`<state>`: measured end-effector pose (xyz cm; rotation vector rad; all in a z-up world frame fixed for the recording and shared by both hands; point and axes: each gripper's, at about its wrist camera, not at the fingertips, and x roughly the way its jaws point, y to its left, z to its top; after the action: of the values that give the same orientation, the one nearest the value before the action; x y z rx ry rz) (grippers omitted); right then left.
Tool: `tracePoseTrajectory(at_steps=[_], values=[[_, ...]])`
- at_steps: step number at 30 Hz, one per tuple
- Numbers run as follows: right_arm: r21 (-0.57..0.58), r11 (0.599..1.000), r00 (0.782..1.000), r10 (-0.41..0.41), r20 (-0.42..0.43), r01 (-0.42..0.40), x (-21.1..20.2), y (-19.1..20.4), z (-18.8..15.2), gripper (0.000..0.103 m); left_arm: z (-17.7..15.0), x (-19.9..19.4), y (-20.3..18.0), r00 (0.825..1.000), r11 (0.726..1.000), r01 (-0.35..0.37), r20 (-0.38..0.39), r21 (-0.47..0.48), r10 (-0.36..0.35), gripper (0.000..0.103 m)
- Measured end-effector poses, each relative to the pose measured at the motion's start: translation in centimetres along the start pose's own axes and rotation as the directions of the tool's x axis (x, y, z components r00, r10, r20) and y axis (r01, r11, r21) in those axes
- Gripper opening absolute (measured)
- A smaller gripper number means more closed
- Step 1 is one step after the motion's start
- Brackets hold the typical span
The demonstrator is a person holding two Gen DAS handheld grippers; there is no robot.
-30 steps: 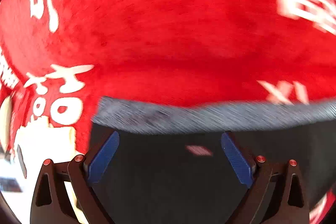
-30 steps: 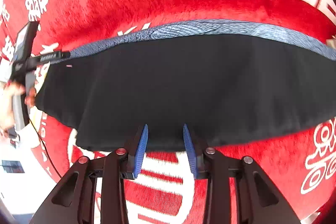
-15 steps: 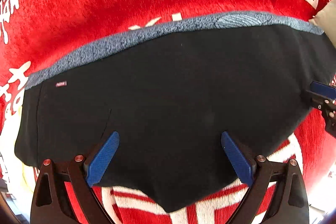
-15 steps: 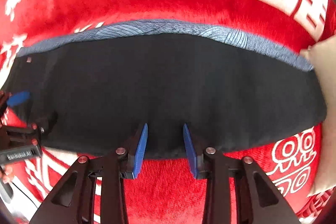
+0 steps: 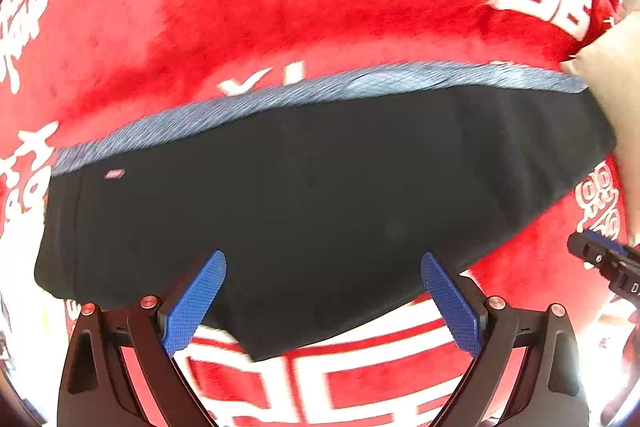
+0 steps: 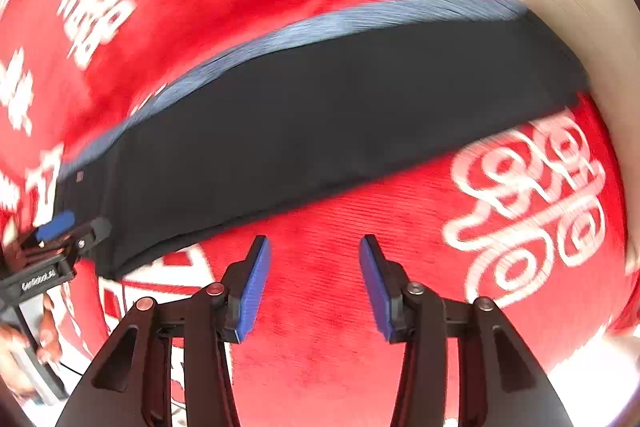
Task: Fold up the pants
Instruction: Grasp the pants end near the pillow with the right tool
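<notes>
The black pants (image 5: 320,195) with a blue-grey waistband (image 5: 304,93) lie flat and folded on a red blanket (image 5: 280,19). They also show in the right wrist view (image 6: 320,115). My left gripper (image 5: 322,303) is open and empty, just over the pants' near edge. My right gripper (image 6: 314,283) is open and empty, over bare blanket just short of the pants' near edge. The right gripper's tip shows in the left wrist view (image 5: 600,259). The left gripper shows in the right wrist view (image 6: 60,231) at the pants' left end.
The red blanket (image 6: 360,307) has large white characters and patterns. A beige cushion (image 5: 616,75) touches the pants' right end; it also shows in the right wrist view (image 6: 580,7). A hand (image 6: 24,347) holds the left gripper's handle.
My right gripper has opened and pulled back off the pants' edge. My left gripper has drawn back from close over the waistband, so the whole garment shows. Both stay empty.
</notes>
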<state>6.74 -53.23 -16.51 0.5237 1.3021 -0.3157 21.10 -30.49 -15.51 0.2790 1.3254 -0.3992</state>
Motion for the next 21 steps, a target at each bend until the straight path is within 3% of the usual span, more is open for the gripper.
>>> tracePoseTrajectory(at_steps=[5,8,12,13,15,21], values=[[0.16,0.987,1.0,-0.02,0.007,0.019,-1.2,-6.0,0.1,0.051,2.4,0.8,-4.8,1.0,0.999,-0.01,0.014,0.038,0.009,0.099],[0.203,0.978,0.997,-0.052,0.064,0.037,-2.6,-8.3,1.3,0.051,3.5,1.6,-5.9,1.0,1.0,-0.01,0.02,0.019,0.009,0.099],[0.168,0.986,0.991,-0.014,0.132,-0.008,-3.3,-9.3,5.2,0.049,4.3,3.4,-7.5,1.0,1.0,-0.027,0.014,0.002,0.027,0.099],[0.143,0.989,0.99,0.011,0.143,-0.031,-2.9,-9.0,6.8,0.041,4.4,3.8,-7.9,0.999,0.999,-0.036,0.011,0.004,0.036,0.099],[0.085,0.996,0.988,0.026,0.152,-0.04,-1.8,-7.8,9.5,0.038,4.4,4.9,-8.7,0.998,0.998,-0.062,-0.008,0.005,0.062,0.099],[-0.032,0.997,0.992,0.078,0.1,-0.075,3.9,-4.9,16.0,0.038,4.2,7.2,-9.0,0.996,0.996,-0.082,-0.043,-0.038,0.08,0.099]])
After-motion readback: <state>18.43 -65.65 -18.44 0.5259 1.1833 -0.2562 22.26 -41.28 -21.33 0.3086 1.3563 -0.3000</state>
